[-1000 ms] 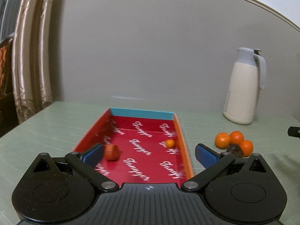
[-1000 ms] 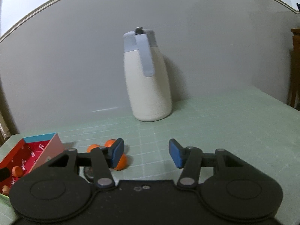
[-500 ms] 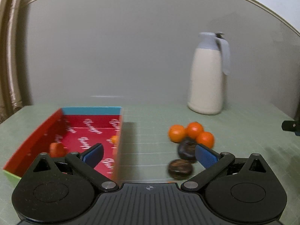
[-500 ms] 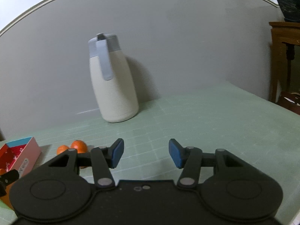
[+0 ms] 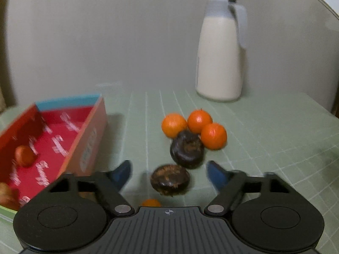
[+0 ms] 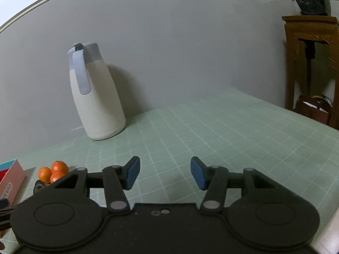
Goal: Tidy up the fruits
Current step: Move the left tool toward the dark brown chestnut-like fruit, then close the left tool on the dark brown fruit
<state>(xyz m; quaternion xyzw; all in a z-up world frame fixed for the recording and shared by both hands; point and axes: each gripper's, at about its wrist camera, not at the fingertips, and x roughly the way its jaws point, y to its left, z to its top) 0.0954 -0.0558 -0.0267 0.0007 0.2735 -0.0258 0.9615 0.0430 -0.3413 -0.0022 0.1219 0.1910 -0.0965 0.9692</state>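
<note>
The left tool (image 5: 169,172) hangs with its jaws spread wide and empty, a dark brown fruit (image 5: 170,180) lying on the green worktop (image 5: 275,139) between its fingertips. A second dark fruit (image 5: 187,149) and three oranges (image 5: 198,127) cluster just beyond. The red box (image 5: 89,139) sits to the left. The right tool (image 6: 164,173) is likewise spread and empty, well apart from the fruit.

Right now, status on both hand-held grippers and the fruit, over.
Left hand-held gripper open, empty, nearest dark fruit between fingers. Right hand-held gripper open, idle. Three oranges outside red box. Nothing blocking.
</note>
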